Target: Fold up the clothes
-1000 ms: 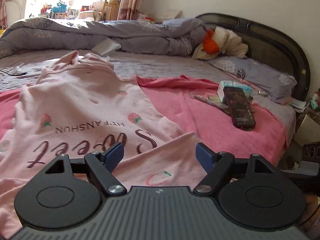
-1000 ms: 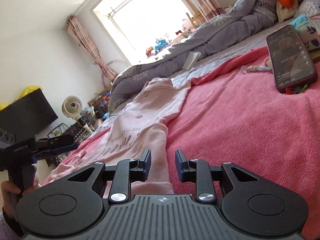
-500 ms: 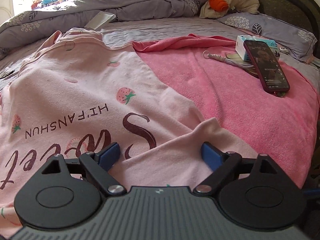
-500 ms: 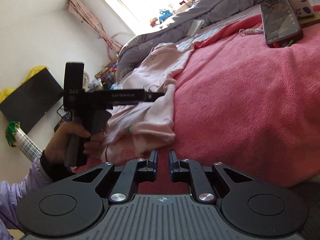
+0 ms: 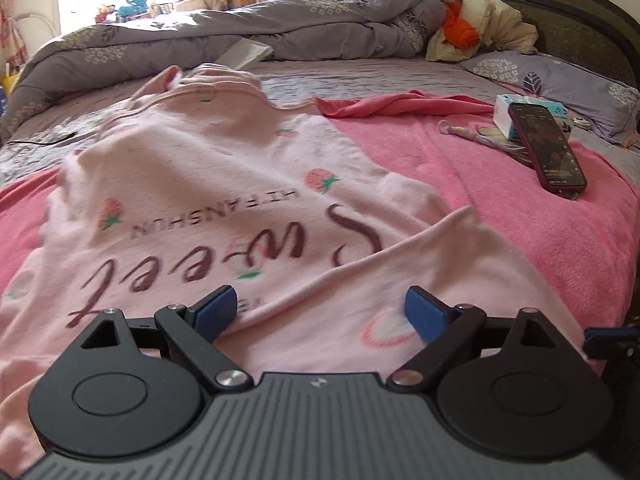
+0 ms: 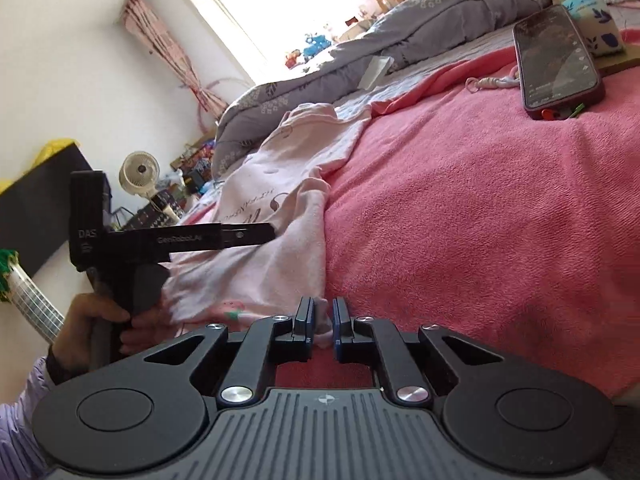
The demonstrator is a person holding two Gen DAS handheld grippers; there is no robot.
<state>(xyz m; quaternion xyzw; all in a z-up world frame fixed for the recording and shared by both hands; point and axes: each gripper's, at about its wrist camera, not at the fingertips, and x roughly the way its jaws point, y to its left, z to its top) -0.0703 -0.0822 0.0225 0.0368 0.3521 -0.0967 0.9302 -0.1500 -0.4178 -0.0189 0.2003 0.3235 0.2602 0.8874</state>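
The pink shirt (image 5: 224, 200) lies spread print-up across the pink blanket (image 5: 500, 200) on the bed, its hem at the blanket's near edge, flat so that I can fold it. My left gripper (image 5: 320, 312) hovers low over that hem with its fingers spread wide and nothing between them, lined up, I judge, to take the cloth. My right gripper (image 6: 322, 320) sits at the shirt's corner nearest the blanket's bare side, fingers nearly together with a bit of pink fabric between them; I judge it is pinching that corner. The phone (image 5: 546, 148) rests further up the blanket, well apart from the shirt.
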